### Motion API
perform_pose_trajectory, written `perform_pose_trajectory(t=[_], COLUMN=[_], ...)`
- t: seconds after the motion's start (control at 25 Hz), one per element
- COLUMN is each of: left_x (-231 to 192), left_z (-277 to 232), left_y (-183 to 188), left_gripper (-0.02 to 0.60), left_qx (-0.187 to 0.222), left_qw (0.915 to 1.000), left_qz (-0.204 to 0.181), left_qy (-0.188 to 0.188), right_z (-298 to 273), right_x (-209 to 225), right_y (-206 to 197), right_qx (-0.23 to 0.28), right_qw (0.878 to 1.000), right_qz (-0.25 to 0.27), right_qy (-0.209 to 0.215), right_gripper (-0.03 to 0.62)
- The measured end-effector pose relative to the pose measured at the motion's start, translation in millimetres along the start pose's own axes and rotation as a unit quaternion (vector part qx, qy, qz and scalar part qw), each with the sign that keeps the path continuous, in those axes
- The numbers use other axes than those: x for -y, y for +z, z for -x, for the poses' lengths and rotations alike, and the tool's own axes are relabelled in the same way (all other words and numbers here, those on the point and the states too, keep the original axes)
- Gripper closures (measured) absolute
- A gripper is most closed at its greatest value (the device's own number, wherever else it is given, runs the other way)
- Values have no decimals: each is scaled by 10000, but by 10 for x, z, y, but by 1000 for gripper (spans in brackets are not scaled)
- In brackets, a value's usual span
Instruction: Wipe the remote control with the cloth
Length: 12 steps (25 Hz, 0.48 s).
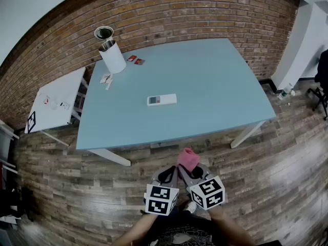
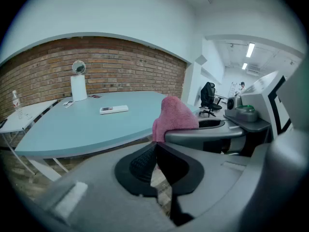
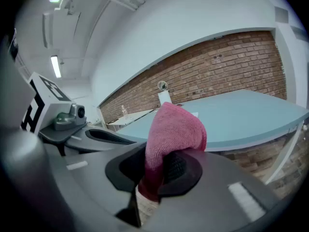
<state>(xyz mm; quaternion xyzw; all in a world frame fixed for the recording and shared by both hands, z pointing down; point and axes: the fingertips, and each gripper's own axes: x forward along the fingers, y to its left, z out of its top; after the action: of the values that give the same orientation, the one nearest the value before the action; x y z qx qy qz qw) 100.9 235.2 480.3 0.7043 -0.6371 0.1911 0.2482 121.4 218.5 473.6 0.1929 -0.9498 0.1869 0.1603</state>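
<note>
A white remote control (image 1: pixel 162 100) lies flat near the middle of the light blue table (image 1: pixel 215 76); the left gripper view shows the remote control (image 2: pixel 114 109) far ahead. My right gripper (image 1: pixel 193 172) is shut on a folded pink cloth (image 1: pixel 188 159), which sticks up from between its jaws as the cloth (image 3: pixel 172 132) in the right gripper view. My left gripper (image 1: pixel 168 176) sits right beside it, shut with nothing between its jaws. Both grippers hang over the wooden floor, short of the table's near edge. The left gripper view catches the pink cloth (image 2: pixel 174 117) in the neighbouring gripper.
A white cylindrical fan (image 1: pixel 111 52) stands at the table's far left corner, with small red items (image 1: pixel 135 60) and white cards (image 1: pixel 106 79) near it. A white side table (image 1: pixel 56 100) stands to the left. A brick wall (image 1: pixel 205 14) runs behind. An office chair (image 2: pixel 209 95) stands far right.
</note>
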Motion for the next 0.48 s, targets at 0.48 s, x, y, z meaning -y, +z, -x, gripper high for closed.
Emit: perform_pose_trajectory(t=[0.48], left_x=[21], left_z=[-71], left_y=[26], left_gripper=[586], left_qx=[-15], left_qw=[10000], left_qz=[-42], left_qy=[-37], right_z=[10], right_x=[56], right_y=[14], right_qx=[46], right_qw=[10000], right_qz=[-25], right_qy=[-19], right_gripper=[531])
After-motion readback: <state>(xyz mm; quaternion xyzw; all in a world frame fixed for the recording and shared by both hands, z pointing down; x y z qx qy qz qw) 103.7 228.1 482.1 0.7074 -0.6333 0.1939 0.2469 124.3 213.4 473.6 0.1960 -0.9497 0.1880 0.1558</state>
